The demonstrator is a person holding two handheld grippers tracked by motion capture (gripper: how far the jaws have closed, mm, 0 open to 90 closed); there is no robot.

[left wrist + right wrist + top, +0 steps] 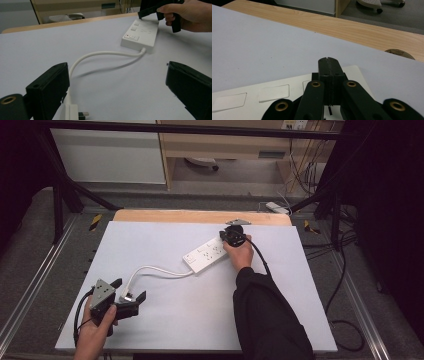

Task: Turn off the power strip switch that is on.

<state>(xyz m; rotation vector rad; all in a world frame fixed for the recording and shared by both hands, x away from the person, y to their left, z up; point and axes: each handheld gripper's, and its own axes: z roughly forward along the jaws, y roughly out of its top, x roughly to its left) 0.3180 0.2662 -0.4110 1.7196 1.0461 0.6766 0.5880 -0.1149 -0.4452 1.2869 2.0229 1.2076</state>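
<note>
White plug [128,296] sits between your left gripper's [131,290] wide-apart jaws at 7 o'clock. Your right gripper [231,236], jaws pressed together, rests on the power strip [205,255]; pulling could drag it.

Right claw [328,61] closed, jaws together; over white power strip [274,93]

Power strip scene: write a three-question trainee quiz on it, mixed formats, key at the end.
1. True or false: the left gripper has its fingers closed on the plug.
2. The right gripper is: A) above the far end of the power strip, fingers together; B) lying on the bare sheet; C) holding the cable.
3. Fill in: the strip's cable curves toward the ____ gripper.

Key: 1 false; 2 A; 3 left.
</note>
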